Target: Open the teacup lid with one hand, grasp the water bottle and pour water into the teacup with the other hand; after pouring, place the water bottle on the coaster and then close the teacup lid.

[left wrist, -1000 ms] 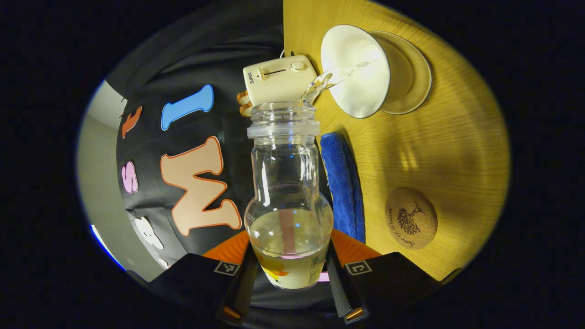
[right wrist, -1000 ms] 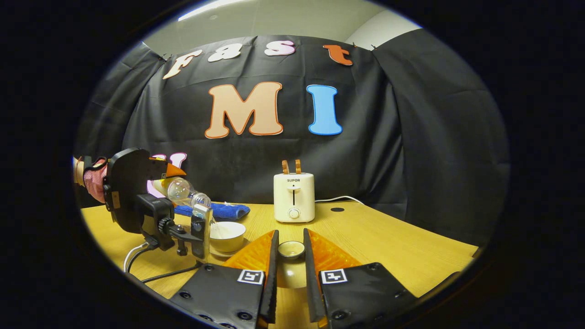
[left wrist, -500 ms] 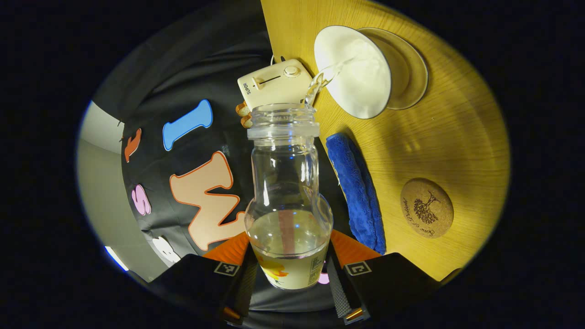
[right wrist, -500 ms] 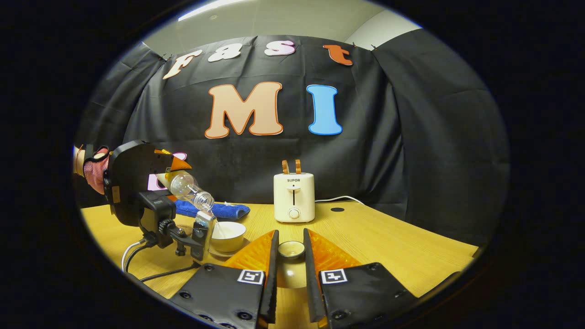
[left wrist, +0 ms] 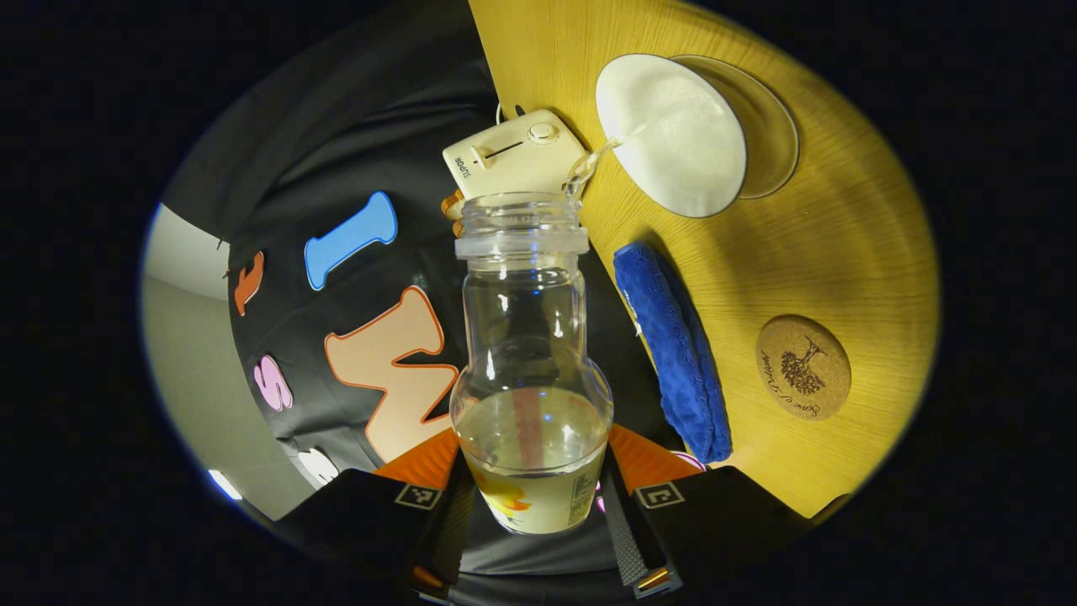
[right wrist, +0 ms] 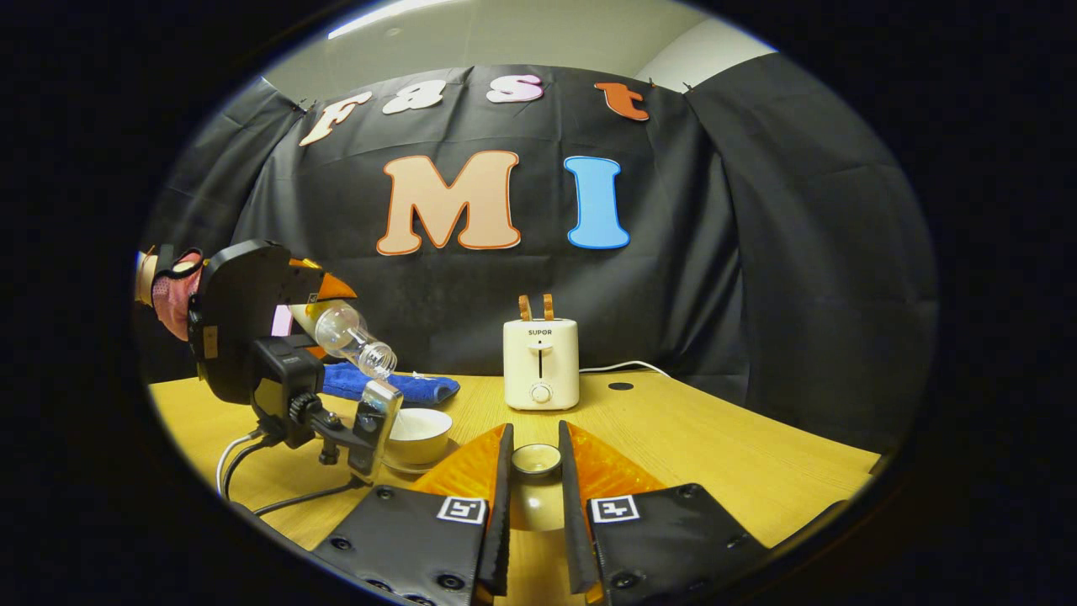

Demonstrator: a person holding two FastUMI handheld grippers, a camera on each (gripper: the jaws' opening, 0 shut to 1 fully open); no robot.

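The yellow worktop (right wrist: 673, 438) carries the pour, now near its end by my judgement. The left claw (left wrist: 532, 497) is clenched on the water bottle (left wrist: 530, 362), tilted with its mouth above the teacup (left wrist: 673, 139), a thin stream falling in. Next it must be righted and set on the cork coaster (left wrist: 803, 367), at the near left. The right claw (right wrist: 535, 505) grips the teacup lid (right wrist: 536, 460). The toaster (right wrist: 541, 362) reads "SUPOR"; the coaster's script is too small.
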